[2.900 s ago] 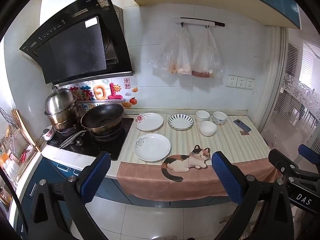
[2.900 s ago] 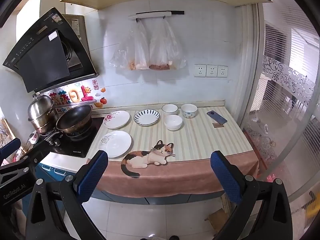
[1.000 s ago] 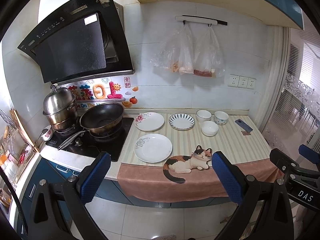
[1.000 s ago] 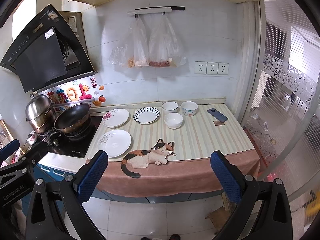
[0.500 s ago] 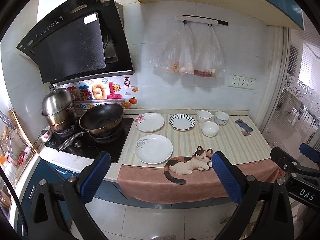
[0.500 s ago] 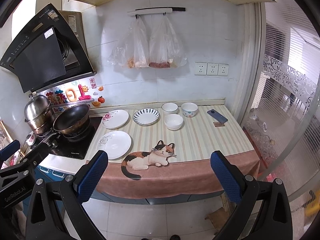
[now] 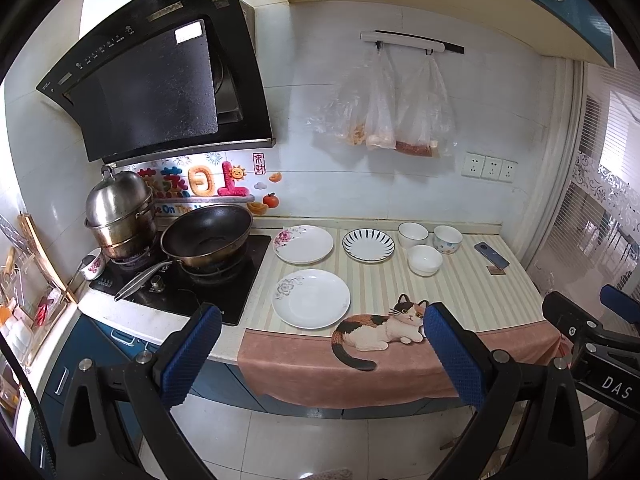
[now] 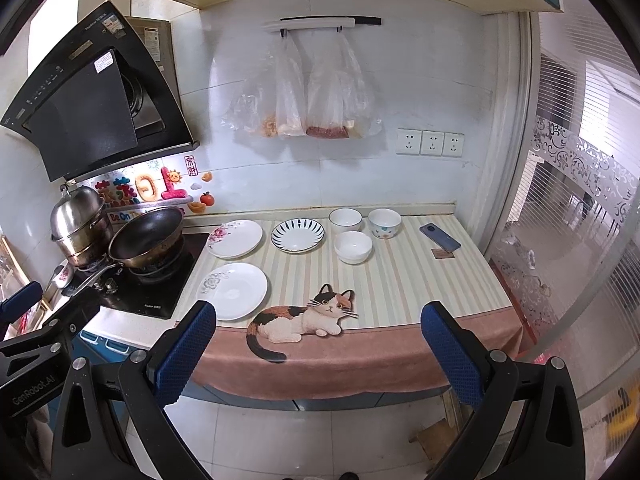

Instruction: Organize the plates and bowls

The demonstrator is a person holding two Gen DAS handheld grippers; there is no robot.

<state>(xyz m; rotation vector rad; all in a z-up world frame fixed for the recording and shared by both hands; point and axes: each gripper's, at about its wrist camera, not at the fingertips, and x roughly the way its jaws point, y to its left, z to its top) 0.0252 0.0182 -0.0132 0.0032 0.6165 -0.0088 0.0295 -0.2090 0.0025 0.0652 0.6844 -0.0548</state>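
Note:
On the striped counter mat lie three plates: a white one at the front (image 7: 311, 298) (image 8: 235, 290), a rose-patterned one behind it (image 7: 303, 243) (image 8: 235, 238), and a blue-striped one (image 7: 368, 244) (image 8: 297, 235). To their right stand three bowls: a white one at the front (image 7: 425, 259) (image 8: 353, 247), a white one behind (image 7: 413, 235) (image 8: 345, 220), and a dotted one (image 7: 447, 239) (image 8: 384, 222). My left gripper (image 7: 320, 356) and right gripper (image 8: 318, 356) both hang open and empty over the floor, well short of the counter's front edge.
A black wok (image 7: 206, 236) and a steel pot (image 7: 120, 214) sit on the stove at left. A phone (image 8: 439, 237) lies at the mat's right end. Plastic bags (image 8: 304, 92) hang on the wall. A glass partition (image 8: 568, 216) closes the right side.
Both grippers have drifted slightly; the counter sits a little lower and closer in view. Plates and bowls have not moved, and both grippers stay open.

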